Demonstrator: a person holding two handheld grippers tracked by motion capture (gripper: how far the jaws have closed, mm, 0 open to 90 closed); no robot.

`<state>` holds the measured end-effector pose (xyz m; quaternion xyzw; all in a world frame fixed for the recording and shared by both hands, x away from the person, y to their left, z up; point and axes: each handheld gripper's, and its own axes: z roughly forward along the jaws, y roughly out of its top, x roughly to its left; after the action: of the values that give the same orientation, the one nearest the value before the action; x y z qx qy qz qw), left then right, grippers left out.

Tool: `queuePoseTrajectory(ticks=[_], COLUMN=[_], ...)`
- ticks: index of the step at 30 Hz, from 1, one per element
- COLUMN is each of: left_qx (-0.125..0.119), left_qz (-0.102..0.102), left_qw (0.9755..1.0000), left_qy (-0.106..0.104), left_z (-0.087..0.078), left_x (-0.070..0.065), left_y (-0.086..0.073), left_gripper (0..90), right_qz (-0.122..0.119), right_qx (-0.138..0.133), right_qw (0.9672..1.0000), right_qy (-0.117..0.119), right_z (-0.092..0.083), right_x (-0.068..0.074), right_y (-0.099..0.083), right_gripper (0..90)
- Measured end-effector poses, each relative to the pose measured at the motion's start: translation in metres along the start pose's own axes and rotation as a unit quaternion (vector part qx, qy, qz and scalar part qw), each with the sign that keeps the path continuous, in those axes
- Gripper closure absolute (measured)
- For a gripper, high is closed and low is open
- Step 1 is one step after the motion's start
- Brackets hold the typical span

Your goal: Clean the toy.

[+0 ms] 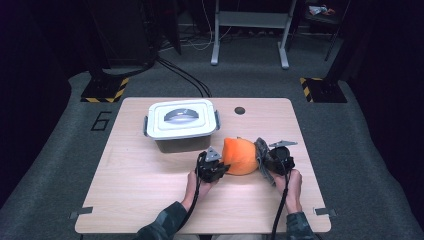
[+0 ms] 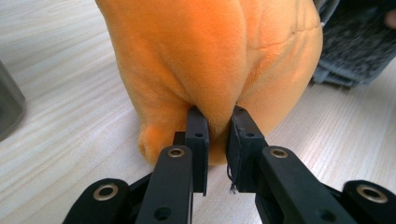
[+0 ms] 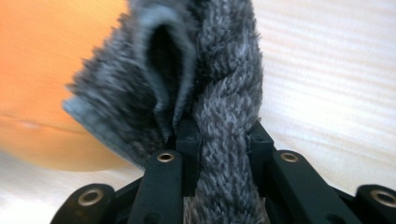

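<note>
Two grippers meet at an orange plush toy [image 1: 240, 156] that sits on the wooden table [image 1: 150, 200], right of the middle and closer to the near edge than to the far one. The left gripper [image 1: 220, 167] comes at the toy from its left side, held in the person's left hand [image 1: 194, 184]. In the left gripper view its two black jaws are nearly together and pinch a fold of the orange plush [image 2: 210, 70] between them, low on the toy, just above the tabletop; a small rounded nub of the toy sticks out to the left of the jaws. The right gripper [image 1: 267, 159] is on the toy's right side, held in the right hand [image 1: 290, 186]. Its jaws are clamped on a grey fuzzy cloth [image 3: 205, 93], a thick bunched strand of which runs up between them, while more of the cloth folds over to the left against the orange toy [image 3: 37, 70]. From the high view, the grey cloth [image 1: 260, 150] lies pressed against the toy's right flank, between toy and gripper. The same cloth shows at the top right of the left gripper view [image 2: 355, 42], behind the toy.

Toward the far left of the table, well apart from the toy, stands a lidded plastic box [image 1: 181, 125] with a white lid and grey latches. A small dark round hole [image 1: 240, 110] marks the tabletop near the far edge.
</note>
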<state>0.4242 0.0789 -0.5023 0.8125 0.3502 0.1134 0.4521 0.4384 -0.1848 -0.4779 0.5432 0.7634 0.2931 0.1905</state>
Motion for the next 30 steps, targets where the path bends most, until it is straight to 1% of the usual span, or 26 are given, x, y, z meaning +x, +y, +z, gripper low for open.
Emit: queuePoseTrajectory(ticks=[3,5,8,9,10,11,12,14,16,17,18,19,21,22,24,25,26,27,28,30], left_qx=[0.001,0.001,0.001,0.002,0.002,0.002,0.002,0.001,0.001,0.0,0.0,-0.001,-0.003,-0.004,-0.003,-0.003,-0.003,-0.004,-0.005,-0.009], left_qz=[-0.004,-0.003,-0.004,-0.003,-0.002,-0.004,-0.004,-0.003,-0.004,-0.004,-0.004,-0.004,-0.005,-0.005,-0.004,-0.003,-0.003,-0.005,-0.006,-0.008], left_qw=[1.0,1.0,1.0,1.0,1.0,1.0,1.0,1.0,1.0,1.0,1.0,1.0,1.0,1.0,1.0,1.0,1.0,0.9999,0.9999,0.9998], left_qy=[-0.002,-0.003,-0.003,-0.002,-0.003,-0.004,-0.004,-0.005,-0.007,-0.007,-0.007,-0.007,-0.008,-0.006,-0.007,-0.007,-0.007,-0.009,-0.013,-0.015], left_z=[0.0,0.0,0.0,0.0,-0.001,-0.001,-0.001,-0.001,0.0,0.0,0.0,0.0,0.0,0.001,0.0,0.0,0.0,0.0,0.0,0.0], left_x=[0.0,0.001,0.001,0.001,0.002,0.002,0.002,0.003,0.003,0.003,0.003,0.003,0.003,0.003,0.003,0.003,0.003,0.004,0.004,0.005], left_y=[-0.001,-0.001,-0.001,0.0,0.0,-0.001,-0.001,-0.001,-0.001,-0.001,-0.001,-0.001,-0.001,-0.001,-0.001,-0.001,-0.001,-0.001,0.0,0.0], left_gripper=[79.9,79.8,79.8,79.8,79.8,79.8,79.8,79.7,79.7,79.7,79.6,79.6,79.6,79.5,79.2,79.0,78.6,77.9,76.7,72.3], right_qz=[0.005,0.006,0.008,0.014,0.008,0.013,0.014,0.023,0.02,0.019,0.012,0.005,-0.01,-0.019,-0.038,-0.039,-0.049,-0.044,-0.043,-0.035], right_qx=[0.017,0.024,0.022,0.025,0.022,0.021,0.011,0.002,-0.019,-0.029,-0.041,-0.05,-0.065,-0.073,-0.074,-0.067,-0.057,-0.05,-0.051,-0.055], right_qw=[0.9998,0.9997,0.9997,0.9995,0.9997,0.9997,0.9998,0.9997,0.9996,0.9994,0.9991,0.9987,0.9977,0.9969,0.9959,0.9962,0.9965,0.9974,0.9974,0.9973], right_qy=[0.001,0.007,0.013,0.011,0.011,0.009,0.005,0.0,-0.002,-0.002,0.005,0.006,0.016,0.023,0.034,0.039,0.038,0.028,0.026,0.034], right_z=[0.013,0.021,0.021,0.017,0.014,0.011,0.006,-0.006,-0.021,-0.029,-0.035,-0.042,-0.051,-0.053,-0.05,-0.045,-0.038,-0.031,-0.027,-0.025], right_x=[-0.004,-0.004,-0.006,-0.007,-0.01,-0.011,-0.014,-0.016,-0.016,-0.015,-0.013,-0.009,0.001,0.006,0.018,0.023,0.026,0.029,0.029,0.025], right_y=[-0.005,-0.008,-0.009,-0.008,-0.009,-0.009,-0.009,-0.009,-0.006,-0.005,-0.002,0.0,0.006,0.008,0.012,0.013,0.013,0.013,0.011,0.011], right_gripper=[73.3,73.3,73.2,73.4,73.5,73.5,73.6,73.5,73.5,73.5,73.5,73.5,73.5,73.5,73.5,73.5,73.6,73.8,73.9,73.9])
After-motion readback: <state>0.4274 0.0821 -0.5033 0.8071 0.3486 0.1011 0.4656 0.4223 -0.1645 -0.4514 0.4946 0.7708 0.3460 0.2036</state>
